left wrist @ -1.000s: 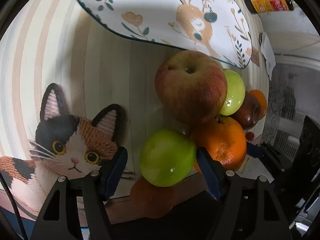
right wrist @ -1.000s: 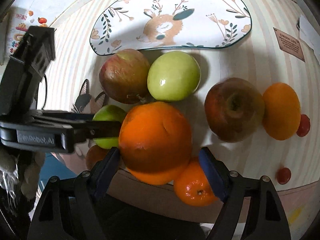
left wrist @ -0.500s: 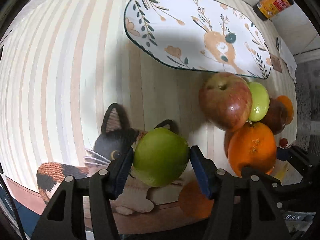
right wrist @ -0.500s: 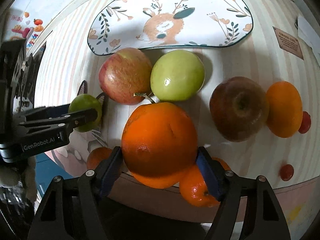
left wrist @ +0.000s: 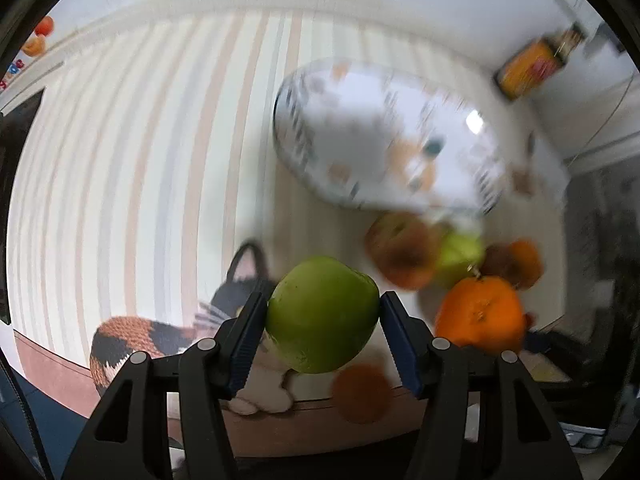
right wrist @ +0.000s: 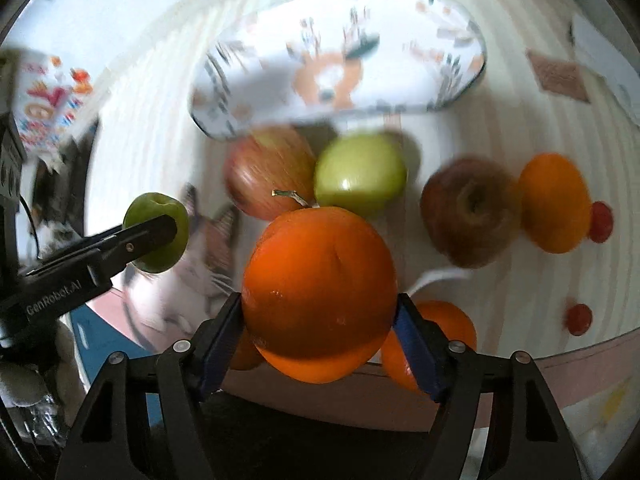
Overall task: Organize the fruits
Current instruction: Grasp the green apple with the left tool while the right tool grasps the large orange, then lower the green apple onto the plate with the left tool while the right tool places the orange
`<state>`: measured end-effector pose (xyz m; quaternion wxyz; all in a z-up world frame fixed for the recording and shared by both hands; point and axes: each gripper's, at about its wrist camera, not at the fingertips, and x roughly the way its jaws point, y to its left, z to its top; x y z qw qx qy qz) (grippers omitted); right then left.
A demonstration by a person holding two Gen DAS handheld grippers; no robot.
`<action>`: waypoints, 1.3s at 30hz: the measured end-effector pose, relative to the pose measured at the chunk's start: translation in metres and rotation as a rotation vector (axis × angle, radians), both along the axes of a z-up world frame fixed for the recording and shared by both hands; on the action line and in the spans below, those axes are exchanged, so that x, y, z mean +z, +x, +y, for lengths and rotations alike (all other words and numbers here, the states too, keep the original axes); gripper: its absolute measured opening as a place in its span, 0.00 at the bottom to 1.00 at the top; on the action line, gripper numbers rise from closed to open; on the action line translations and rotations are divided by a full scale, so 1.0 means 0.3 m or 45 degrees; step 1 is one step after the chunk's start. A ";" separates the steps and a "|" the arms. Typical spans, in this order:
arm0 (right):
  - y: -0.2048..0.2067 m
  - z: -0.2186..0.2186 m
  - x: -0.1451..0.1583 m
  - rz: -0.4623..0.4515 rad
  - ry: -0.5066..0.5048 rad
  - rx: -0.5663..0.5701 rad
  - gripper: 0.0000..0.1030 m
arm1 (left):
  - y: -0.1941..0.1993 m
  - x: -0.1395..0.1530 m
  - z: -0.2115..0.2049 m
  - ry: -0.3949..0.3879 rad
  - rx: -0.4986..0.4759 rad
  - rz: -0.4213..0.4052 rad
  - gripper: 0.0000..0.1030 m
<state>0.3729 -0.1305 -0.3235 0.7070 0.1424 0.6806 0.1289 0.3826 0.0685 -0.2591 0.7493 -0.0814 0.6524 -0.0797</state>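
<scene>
My left gripper [left wrist: 322, 320] is shut on a small green apple [left wrist: 322, 314] and holds it above the table; it also shows in the right wrist view [right wrist: 158, 238]. My right gripper [right wrist: 318, 320] is shut on a large orange [right wrist: 320, 292], raised above the table; the orange shows in the left wrist view [left wrist: 480, 314]. The oval rabbit-print plate [right wrist: 340, 56] lies at the back with nothing on it. In front of it sit a red apple [right wrist: 268, 176], a green apple [right wrist: 360, 172], a dark red apple [right wrist: 470, 210] and an orange [right wrist: 554, 202].
A small mandarin [right wrist: 436, 336] lies near the table's front edge below the right gripper, another [left wrist: 362, 392] below the left. Two cherry tomatoes [right wrist: 578, 318] lie at the right. A cat-print mat [left wrist: 160, 332] covers the left front. A bottle [left wrist: 536, 64] stands at the back right.
Both grippers have lifted and pulled back with their fruit. The left gripper rose more, so the plate and fruit pile look smaller and farther; the views are blurred by motion.
</scene>
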 end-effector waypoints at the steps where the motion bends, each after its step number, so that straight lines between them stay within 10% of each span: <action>1: 0.002 -0.009 0.030 -0.025 0.014 -0.019 0.74 | 0.006 0.034 0.002 -0.018 0.012 -0.025 0.54; 9: 0.217 -0.088 0.196 -0.183 0.055 -0.094 0.74 | 0.268 0.169 -0.094 -0.070 0.082 -0.122 0.54; 21: 0.613 -0.074 -0.013 -0.102 -0.151 -0.057 0.74 | 0.597 -0.200 -0.155 -0.002 0.194 0.180 0.55; 32: 0.692 -0.056 -0.059 -0.019 -0.164 0.000 0.76 | 0.620 -0.230 -0.185 0.044 0.197 0.219 0.55; 34: 0.701 -0.060 -0.065 0.004 -0.153 0.000 0.77 | 0.627 -0.208 -0.186 0.076 0.193 0.187 0.60; 36: 0.705 -0.064 -0.059 0.003 -0.162 0.002 0.86 | 0.633 -0.189 -0.183 0.080 0.188 0.173 0.86; 39: 0.707 -0.070 -0.032 -0.013 -0.159 0.006 0.92 | 0.634 -0.175 -0.165 0.102 0.195 0.165 0.90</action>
